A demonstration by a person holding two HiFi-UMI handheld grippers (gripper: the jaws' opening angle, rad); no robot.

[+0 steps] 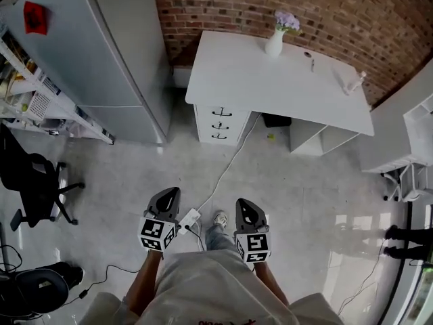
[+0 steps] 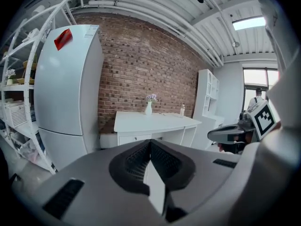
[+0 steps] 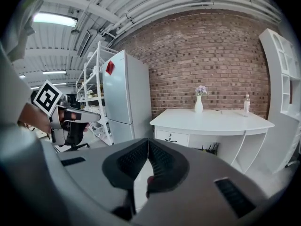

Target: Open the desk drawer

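A: Hunting for the drawers (image 1: 220, 124)? Stacked three high under the left end of the desk (image 1: 270, 80), dead ahead across open floor, well apart from both tools. All pushed in, by the look of it.

B: Yep. Lined up roughly between left tool (image 1: 170, 195) and right tool (image 1: 242, 205), maybe a hair closer to the right one. Handles (image 1: 221, 112) lying side to side on fronts facing this way, so probably a straight pull back toward the body.

A: Tool state?

B: Both pinched together, nothing between the pads in either gripper view. Gotta spread one before hooking a handle.

A: Anything underfoot?

B: Power strip (image 1: 189, 219) plus cable (image 1: 230, 161) on the floor between the tools, trailing off under the desk. Worth stepping round, probably.
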